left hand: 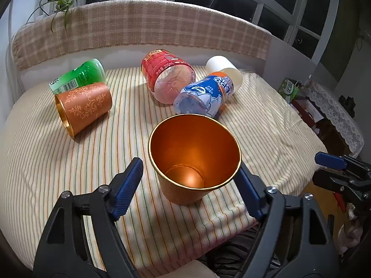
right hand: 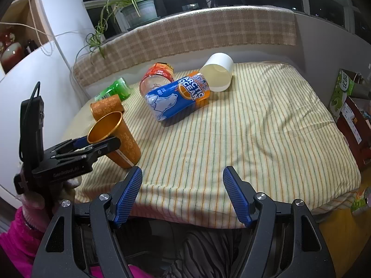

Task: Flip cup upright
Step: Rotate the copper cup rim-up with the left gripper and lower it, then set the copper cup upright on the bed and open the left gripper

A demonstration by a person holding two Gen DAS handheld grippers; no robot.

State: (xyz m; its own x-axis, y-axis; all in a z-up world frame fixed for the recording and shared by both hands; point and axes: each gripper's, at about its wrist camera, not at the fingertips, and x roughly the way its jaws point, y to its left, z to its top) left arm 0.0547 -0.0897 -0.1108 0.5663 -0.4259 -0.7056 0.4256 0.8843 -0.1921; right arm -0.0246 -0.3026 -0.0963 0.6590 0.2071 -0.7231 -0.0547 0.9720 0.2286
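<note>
An orange metal cup [left hand: 194, 159] stands mouth-up on the striped cloth, leaning a little, between the fingers of my left gripper [left hand: 190, 185]. The left jaws are wide; the right pad touches the cup's rim and the left pad stands clear of it. In the right wrist view the same cup [right hand: 120, 139] tilts with the left gripper [right hand: 97, 144] at its rim. A second orange patterned cup [left hand: 84, 106] lies on its side at the left. A white cup [right hand: 218, 73] lies on its side at the back. My right gripper [right hand: 183, 194] is open and empty over the table's front edge.
A blue Arctic Ocean bottle [right hand: 176, 97], a red bottle [left hand: 167, 74] and a green bottle [left hand: 78, 76] lie on the table [right hand: 255, 139]. A plaid-covered ledge [left hand: 139, 27] runs behind. Boxes [right hand: 345, 106] stand at the right.
</note>
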